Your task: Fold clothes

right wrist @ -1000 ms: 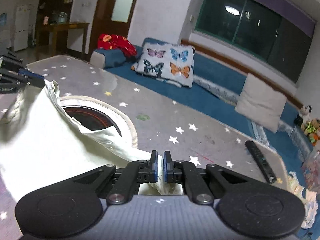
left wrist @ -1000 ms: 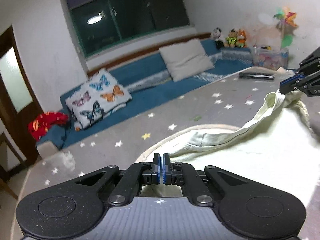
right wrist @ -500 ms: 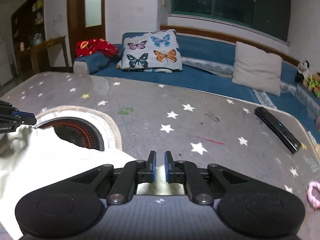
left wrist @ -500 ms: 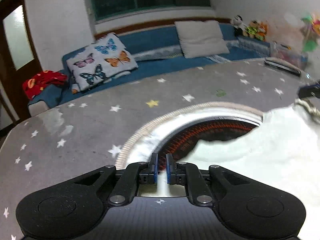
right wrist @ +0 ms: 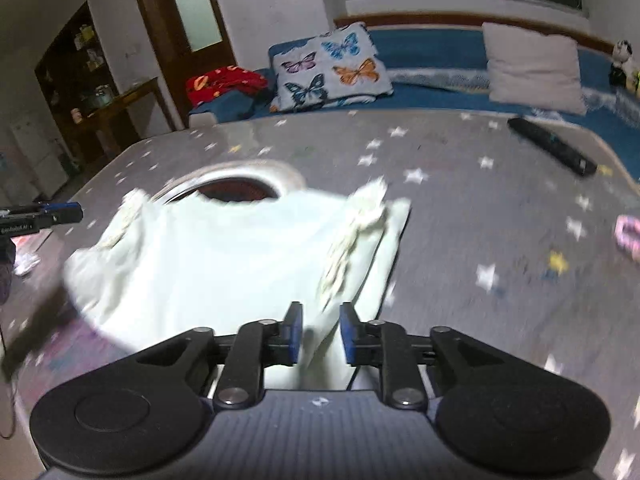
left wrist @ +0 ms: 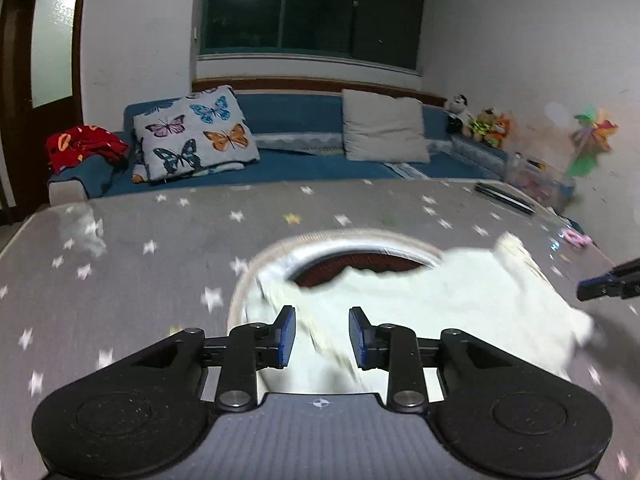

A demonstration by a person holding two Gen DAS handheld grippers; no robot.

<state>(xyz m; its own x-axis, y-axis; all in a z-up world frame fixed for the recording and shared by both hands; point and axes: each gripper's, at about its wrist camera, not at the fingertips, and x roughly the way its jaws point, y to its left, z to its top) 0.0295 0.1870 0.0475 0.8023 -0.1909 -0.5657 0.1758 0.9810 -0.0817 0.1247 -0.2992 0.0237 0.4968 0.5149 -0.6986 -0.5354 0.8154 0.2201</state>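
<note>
Now, left to right across the star-print table (left wrist: 120, 280):

Left gripper (left wrist: 322, 334): low centre of its own view, jaws wide apart, gripping nothing; the cloth's ruffled edge lies between them.

Garment (right wrist: 224, 256): pale cream, spread flat at mid-frame on the table, its top edge partly covering a round red heater ring (right wrist: 236, 192).

Right gripper (right wrist: 319, 332): low centre of its view, jaws also parted, empty, above the garment's right ruffled strip (right wrist: 352, 236).

Step, as I judge it: cloth just laid down, next fold to come.

Doing it well: pinch matching edges on both sides, lift evenly, keep fabric taut and off the ring.

Far right: black remote (right wrist: 552, 152), pink hair tie (right wrist: 628, 232), well apart.
</note>
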